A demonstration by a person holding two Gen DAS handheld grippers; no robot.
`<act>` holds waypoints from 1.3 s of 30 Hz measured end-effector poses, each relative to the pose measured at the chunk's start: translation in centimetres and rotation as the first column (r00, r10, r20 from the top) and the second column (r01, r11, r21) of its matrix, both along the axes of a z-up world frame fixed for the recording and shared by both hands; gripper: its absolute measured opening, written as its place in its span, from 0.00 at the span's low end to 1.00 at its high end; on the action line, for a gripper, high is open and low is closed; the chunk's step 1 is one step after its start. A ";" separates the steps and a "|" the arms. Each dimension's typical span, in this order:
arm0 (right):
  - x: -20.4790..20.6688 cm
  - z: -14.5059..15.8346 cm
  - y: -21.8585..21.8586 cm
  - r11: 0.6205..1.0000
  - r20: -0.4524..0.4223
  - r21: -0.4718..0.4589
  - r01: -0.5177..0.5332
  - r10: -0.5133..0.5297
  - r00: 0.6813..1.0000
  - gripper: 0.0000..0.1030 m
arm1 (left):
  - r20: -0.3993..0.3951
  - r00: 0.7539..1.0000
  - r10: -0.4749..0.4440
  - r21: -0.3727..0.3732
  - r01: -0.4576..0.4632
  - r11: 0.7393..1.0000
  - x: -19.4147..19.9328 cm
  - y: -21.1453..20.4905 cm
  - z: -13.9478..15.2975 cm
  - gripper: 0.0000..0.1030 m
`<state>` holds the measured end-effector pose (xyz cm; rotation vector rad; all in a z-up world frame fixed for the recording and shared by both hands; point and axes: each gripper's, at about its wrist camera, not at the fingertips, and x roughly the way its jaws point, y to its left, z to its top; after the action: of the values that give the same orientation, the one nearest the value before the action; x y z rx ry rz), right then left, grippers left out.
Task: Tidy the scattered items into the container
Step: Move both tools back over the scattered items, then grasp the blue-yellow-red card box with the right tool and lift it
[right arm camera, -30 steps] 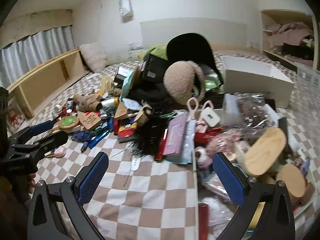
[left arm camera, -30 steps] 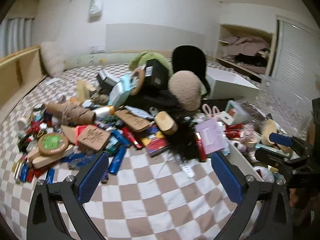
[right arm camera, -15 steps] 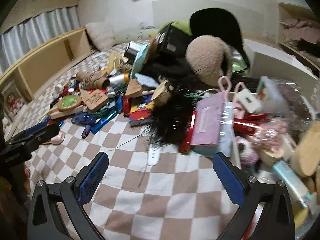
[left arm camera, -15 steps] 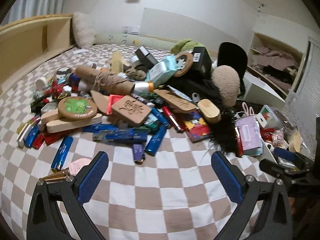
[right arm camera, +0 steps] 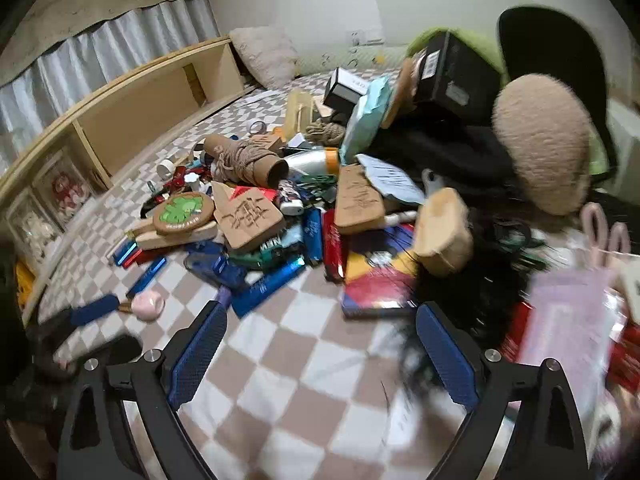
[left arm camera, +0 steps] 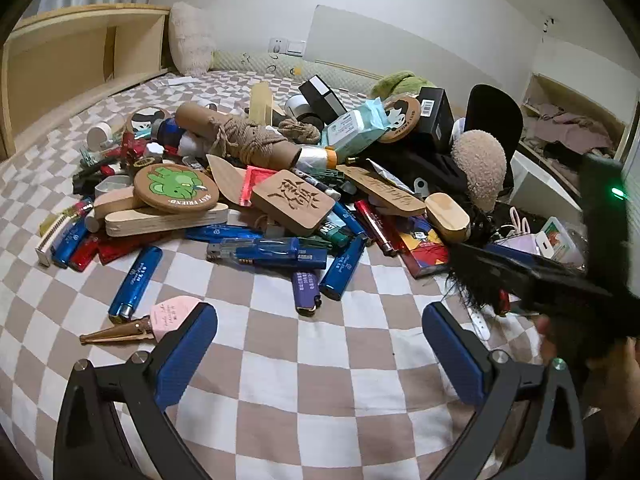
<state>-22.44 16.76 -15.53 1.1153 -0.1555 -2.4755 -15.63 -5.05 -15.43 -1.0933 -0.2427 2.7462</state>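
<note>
A heap of scattered items lies on the checkered cloth (left arm camera: 320, 380): blue lighters (left arm camera: 136, 282), a purple lighter (left arm camera: 306, 290), a carved wooden block (left arm camera: 294, 202), a green-printed wooden disc (left arm camera: 176, 188) and a rope-wrapped tube (left arm camera: 240, 142). My left gripper (left arm camera: 320, 320) is open just short of the purple lighter, with only cloth between its fingers. A pink clip (left arm camera: 172, 316) lies by its left fingertip. My right gripper (right arm camera: 320, 316) is open and its jaws are closing over bare cloth, just before a blue lighter (right arm camera: 268, 284) and a red-and-blue card (right arm camera: 380, 280). No container edge shows clearly.
Black fluff (right arm camera: 492, 280), a tan plush pad (right arm camera: 540, 140) and black boxes (right arm camera: 452, 72) are stacked on the right of the heap. A wooden shelf (right arm camera: 140, 108) runs along the left. A white box (left arm camera: 536, 184) stands at far right. The other gripper (left arm camera: 528, 280) crosses the left view's right side.
Both grippers have come lower and closer to the heap's near edge. The right view has swung left, off the filled tray and onto the lighters. The right jaws have narrowed a little.
</note>
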 end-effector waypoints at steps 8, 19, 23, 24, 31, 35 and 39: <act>-3.9 -3.2 -0.5 0.999 0.082 0.046 0.027 -0.030 0.996 0.93 | -0.008 1.000 -0.004 0.006 0.004 1.000 -0.1 -0.2 0.1 1.00; -5.6 -5.2 -2.2 0.966 0.090 0.256 0.040 -0.065 0.994 0.67 | -0.007 1.000 -0.001 0.024 0.001 1.000 -0.2 -0.5 0.1 1.00; -4.8 -5.3 -1.9 0.967 0.077 0.247 0.061 -0.082 0.994 0.61 | -0.006 1.000 0.005 0.025 -0.005 1.000 -0.1 -0.7 0.1 1.00; -4.4 -5.2 -1.7 0.969 0.079 0.238 0.060 -0.081 0.994 0.60 | -0.006 1.000 0.007 0.026 -0.007 1.000 -0.1 -0.8 0.1 1.00; 0.2 -4.8 -1.7 0.973 0.078 0.229 -0.009 -0.009 0.997 0.59 | -0.014 1.000 0.025 0.037 -0.025 0.999 0.1 -1.0 0.4 1.00; 2.6 -4.5 -2.2 0.976 0.097 0.209 -0.068 0.048 0.994 0.59 | -0.022 0.999 0.031 0.033 -0.030 0.999 0.4 -1.1 0.5 1.00; 5.4 -4.2 -3.5 0.968 0.109 0.206 -0.145 0.124 0.986 0.59 | -0.023 0.999 0.034 0.037 -0.034 0.999 0.5 -1.3 0.6 1.00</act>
<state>-17.04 13.26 -19.77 1.2874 0.1586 -2.3604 -15.16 -6.36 -14.88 -1.0558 -0.3100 2.7713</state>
